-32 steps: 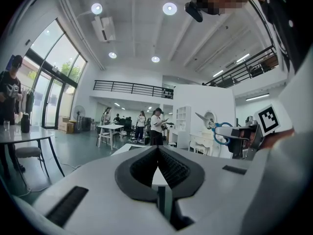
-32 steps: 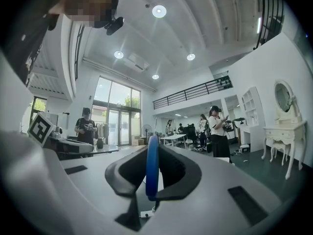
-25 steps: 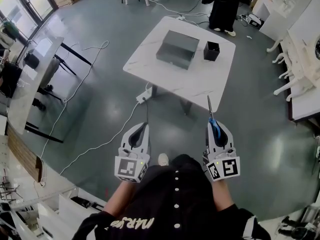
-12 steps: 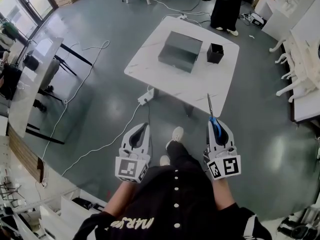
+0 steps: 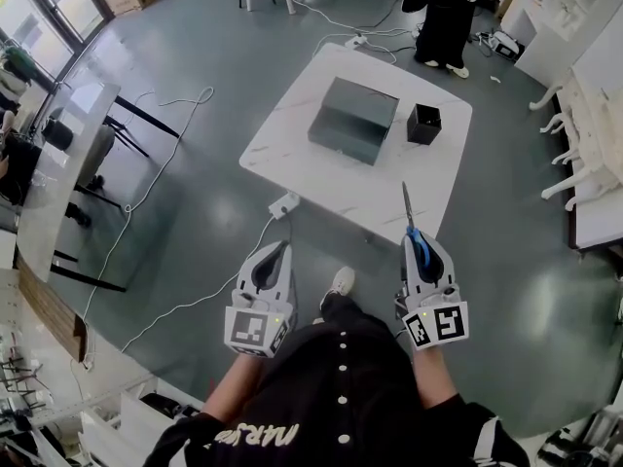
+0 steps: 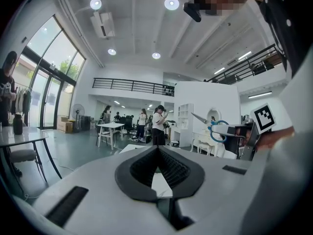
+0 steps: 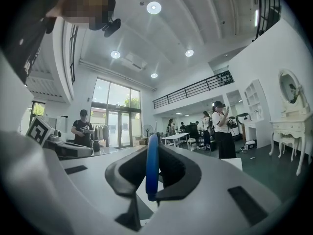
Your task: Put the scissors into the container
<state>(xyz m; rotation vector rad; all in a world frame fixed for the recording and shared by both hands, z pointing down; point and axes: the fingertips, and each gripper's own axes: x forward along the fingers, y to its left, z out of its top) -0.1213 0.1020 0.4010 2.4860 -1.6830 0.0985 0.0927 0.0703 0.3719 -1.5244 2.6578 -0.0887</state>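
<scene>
The scissors [image 5: 413, 224] have bare, bright metal blades and glossy blue plastic handles. The left hand-held gripper [image 5: 282, 249] and the right hand-held gripper [image 5: 417, 246] both have smooth, matt, pale-grey plastic shells, lined inside with black ribbed pads [image 6: 176, 170] that look rubbery. The table [image 5: 321, 168] top is smooth and white, faintly veined like marble. The container [image 5: 423, 123] looks matt black, and the box [image 5: 352, 117] is dull grey. The floor [image 5: 195, 202] is polished grey with soft glare. The person's top [image 5: 341, 387] is black cloth.
</scene>
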